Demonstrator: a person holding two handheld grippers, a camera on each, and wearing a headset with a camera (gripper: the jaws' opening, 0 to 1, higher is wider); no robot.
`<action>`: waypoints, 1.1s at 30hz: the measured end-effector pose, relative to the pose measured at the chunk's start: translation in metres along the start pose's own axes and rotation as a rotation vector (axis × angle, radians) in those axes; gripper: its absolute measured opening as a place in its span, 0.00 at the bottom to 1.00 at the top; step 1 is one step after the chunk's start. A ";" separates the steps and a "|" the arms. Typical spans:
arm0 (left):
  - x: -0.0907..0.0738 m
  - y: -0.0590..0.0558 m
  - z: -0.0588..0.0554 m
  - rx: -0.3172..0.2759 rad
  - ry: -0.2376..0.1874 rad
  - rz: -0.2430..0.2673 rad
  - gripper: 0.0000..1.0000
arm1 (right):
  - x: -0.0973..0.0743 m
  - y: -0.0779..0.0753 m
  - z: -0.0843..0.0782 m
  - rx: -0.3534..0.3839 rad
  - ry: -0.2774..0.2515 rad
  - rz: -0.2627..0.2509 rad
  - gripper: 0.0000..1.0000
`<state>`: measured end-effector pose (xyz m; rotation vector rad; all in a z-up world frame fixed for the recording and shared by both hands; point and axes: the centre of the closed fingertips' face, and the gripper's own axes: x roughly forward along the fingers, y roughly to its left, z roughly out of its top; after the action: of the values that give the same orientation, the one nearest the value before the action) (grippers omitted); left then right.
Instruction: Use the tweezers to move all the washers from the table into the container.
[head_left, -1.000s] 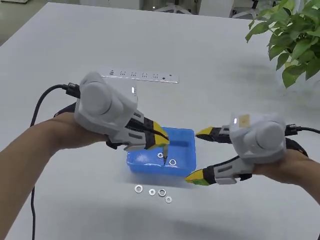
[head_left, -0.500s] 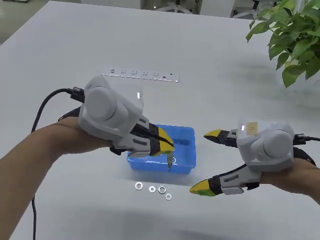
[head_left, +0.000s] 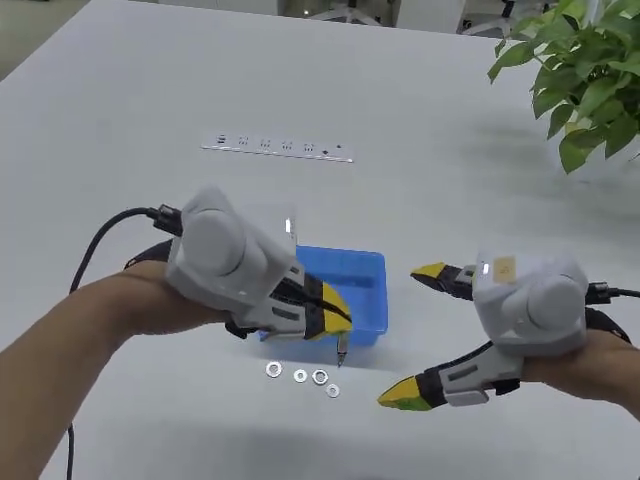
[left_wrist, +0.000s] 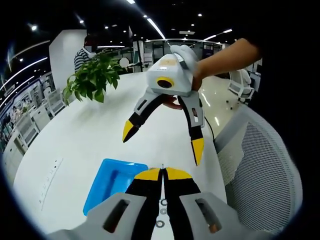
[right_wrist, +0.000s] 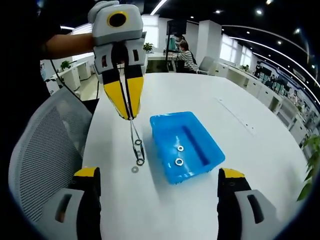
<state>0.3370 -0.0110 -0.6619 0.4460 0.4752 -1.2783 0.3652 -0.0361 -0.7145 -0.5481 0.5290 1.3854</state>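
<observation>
Washers (head_left: 300, 376): in the head view four lie in a short row on the table (head_left: 150, 100), just on the near side of the blue container (head_left: 355, 275). The left gripper (head_left: 338, 318) has its jaws pinched together on the tweezers (head_left: 341, 350). Their tip hangs just past the container's near edge, above the right end of the row. A second ago that tip stood over the inside of the container, so it has come out toward the near side. I judge one drop-off finished and the next pick beginning. The right gripper (head_left: 415, 335) hangs to the right, jaws spread wide, holding nothing.

In the left gripper view the clamped jaws point along the row of washers (left_wrist: 162, 211), with the container (left_wrist: 112, 182) to their left and the spread right gripper (left_wrist: 162, 144) beyond.

In the right gripper view two washers (right_wrist: 179, 161) lie inside the container (right_wrist: 200, 145). Three more show on the table, and the tip of the tweezers (right_wrist: 135, 135) sits at one of them. Whether it touches, I cannot tell.
</observation>
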 end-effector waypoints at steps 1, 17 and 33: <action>0.001 -0.001 -0.001 0.001 0.001 -0.003 0.05 | 0.000 0.001 0.000 0.001 -0.001 0.002 0.98; 0.008 -0.014 -0.015 -0.018 0.013 -0.021 0.05 | 0.008 0.012 -0.002 0.003 0.007 0.029 1.00; 0.015 -0.019 -0.026 -0.031 0.020 -0.038 0.05 | 0.012 0.022 -0.002 0.001 0.017 0.063 0.97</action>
<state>0.3190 -0.0121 -0.6929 0.4262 0.5220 -1.3022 0.3445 -0.0263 -0.7251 -0.5464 0.5647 1.4418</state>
